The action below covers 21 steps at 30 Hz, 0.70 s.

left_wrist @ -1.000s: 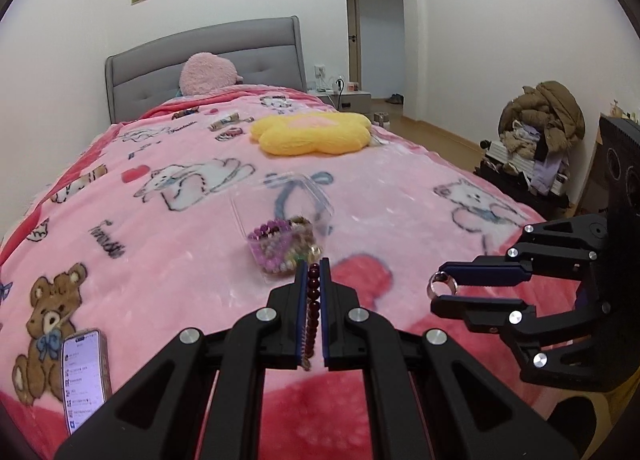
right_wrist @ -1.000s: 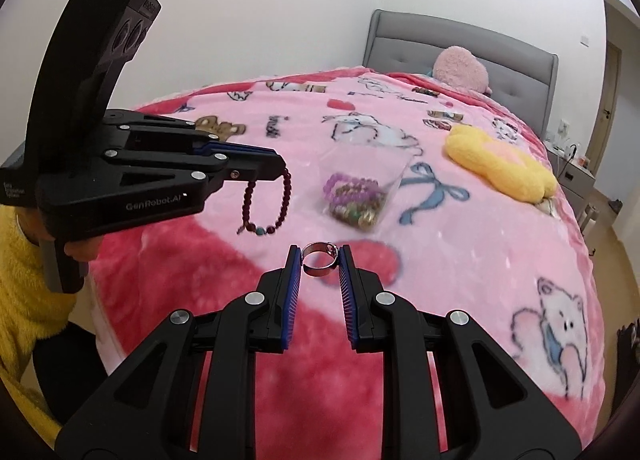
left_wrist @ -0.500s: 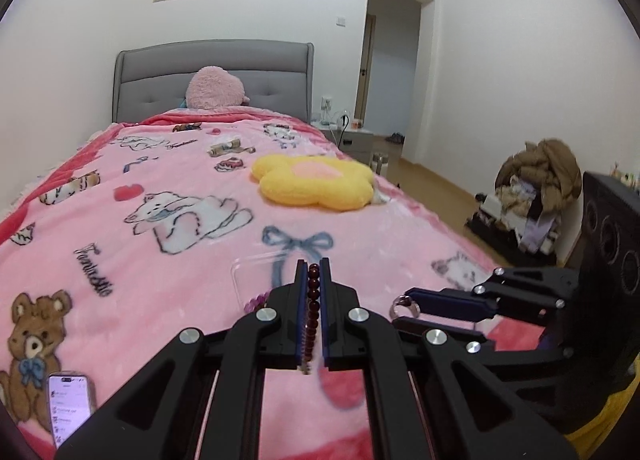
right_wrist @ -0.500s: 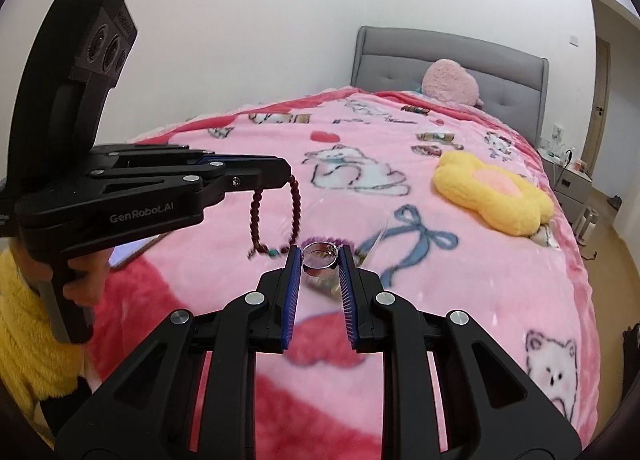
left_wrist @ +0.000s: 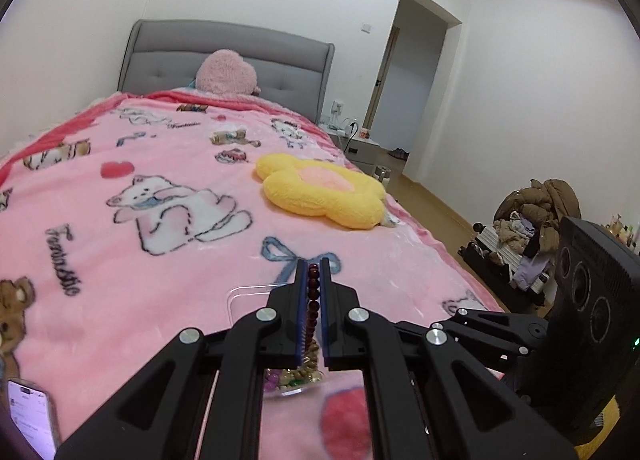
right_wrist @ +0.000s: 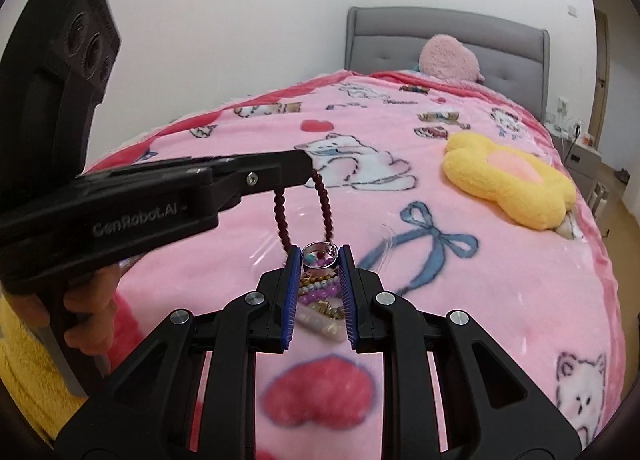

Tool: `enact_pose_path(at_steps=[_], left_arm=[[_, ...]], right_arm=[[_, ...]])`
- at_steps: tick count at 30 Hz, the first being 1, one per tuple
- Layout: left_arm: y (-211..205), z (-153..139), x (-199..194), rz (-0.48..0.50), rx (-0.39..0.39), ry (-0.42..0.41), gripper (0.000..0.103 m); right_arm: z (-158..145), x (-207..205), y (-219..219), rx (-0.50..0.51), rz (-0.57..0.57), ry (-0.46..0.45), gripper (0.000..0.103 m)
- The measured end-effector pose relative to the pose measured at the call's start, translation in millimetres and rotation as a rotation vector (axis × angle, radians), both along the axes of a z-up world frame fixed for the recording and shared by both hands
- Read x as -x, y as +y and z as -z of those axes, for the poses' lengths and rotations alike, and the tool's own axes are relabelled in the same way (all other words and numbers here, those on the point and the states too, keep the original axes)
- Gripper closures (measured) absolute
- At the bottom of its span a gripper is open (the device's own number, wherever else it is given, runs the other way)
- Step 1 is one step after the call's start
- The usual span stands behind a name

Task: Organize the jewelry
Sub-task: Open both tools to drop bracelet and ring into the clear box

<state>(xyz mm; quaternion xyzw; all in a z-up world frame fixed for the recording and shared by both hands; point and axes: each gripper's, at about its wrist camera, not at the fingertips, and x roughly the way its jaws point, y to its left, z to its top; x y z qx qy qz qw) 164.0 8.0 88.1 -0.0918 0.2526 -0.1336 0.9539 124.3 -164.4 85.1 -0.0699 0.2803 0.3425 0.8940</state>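
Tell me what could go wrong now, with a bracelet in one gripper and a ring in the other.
The silver ring is pinched only at the right gripper tips, so it might slip onto the fleece blanket. The dark bead bracelet dangling from the left gripper hangs just beside the ring and could snag it over the clear box.

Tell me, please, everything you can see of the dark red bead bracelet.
The dark red bead bracelet is a loop of small, round, glossy maroon beads. Its top is clamped between the shut fingers of the left gripper, and the rest hangs free as a narrow loop above the pink blanket. Its lower end is hidden behind the right gripper, which holds a silver ring.
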Motion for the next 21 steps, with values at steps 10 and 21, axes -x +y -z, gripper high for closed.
enact_pose_path(at_steps=[10, 21], left_arm=[[4, 35, -21, 0.020, -0.005, 0.055, 0.098], [1, 49, -22, 0.033, -0.049, 0.092, 0.098]], right_arm=[[24, -20, 10, 0.071, 0.010, -0.003, 0.084], [28, -18, 16, 0.110, -0.009, 0.005, 0.084]])
